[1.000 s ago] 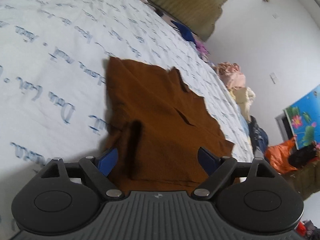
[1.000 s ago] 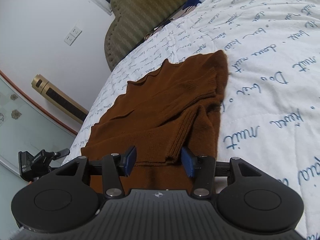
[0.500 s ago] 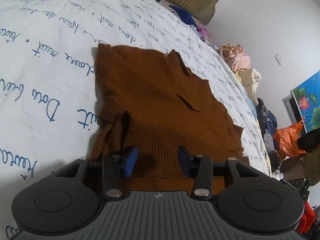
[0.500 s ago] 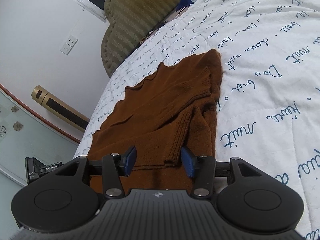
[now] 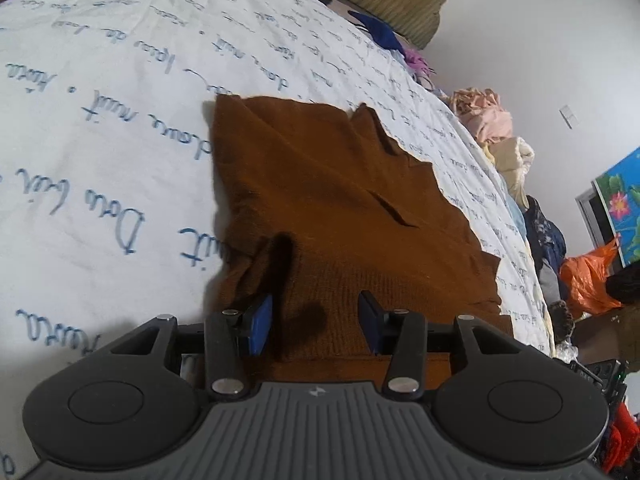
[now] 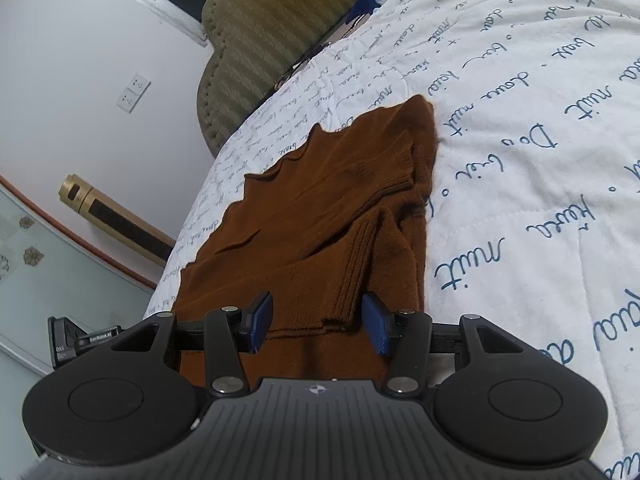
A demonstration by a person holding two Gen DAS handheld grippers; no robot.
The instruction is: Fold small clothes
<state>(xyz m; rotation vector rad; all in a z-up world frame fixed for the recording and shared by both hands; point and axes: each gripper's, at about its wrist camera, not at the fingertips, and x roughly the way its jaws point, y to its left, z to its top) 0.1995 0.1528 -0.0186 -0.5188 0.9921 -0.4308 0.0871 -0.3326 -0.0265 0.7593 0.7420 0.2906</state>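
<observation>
Sweater [image 5: 320,200] of brown knit lies spread on the bed [image 5: 100,120], on a white quilt with blue handwriting printed over it. Its body reaches forward from both pairs of jaws, and its zigzag far edge lies well ahead of them.

The jaws of the left gripper [image 5: 315,324] stand about half closed. The ribbed hem of the sweater fills the space between the blue pads and seems to be pinched there. Just ahead of the left pad the knit rises in a dark upright fold.

The jaws of the right gripper [image 6: 316,326] are also about half closed. Between them sits a folded ribbed edge, several layers thick, and the pads seem to press on it from both sides. To the right of these jaws the quilt is bare.

Far ahead of the right jaws stands a padded olive headboard [image 6: 272,20]. To the left of them, against the wall, is a gold and black cylinder [image 6: 104,212].

In the left wrist view, far ahead and to the right of the jaws, a pile of pale clothes [image 5: 488,120] lies at the edge of the bed. Further right is an orange plastic bag [image 5: 584,280]; I cannot tell what is in it.
</observation>
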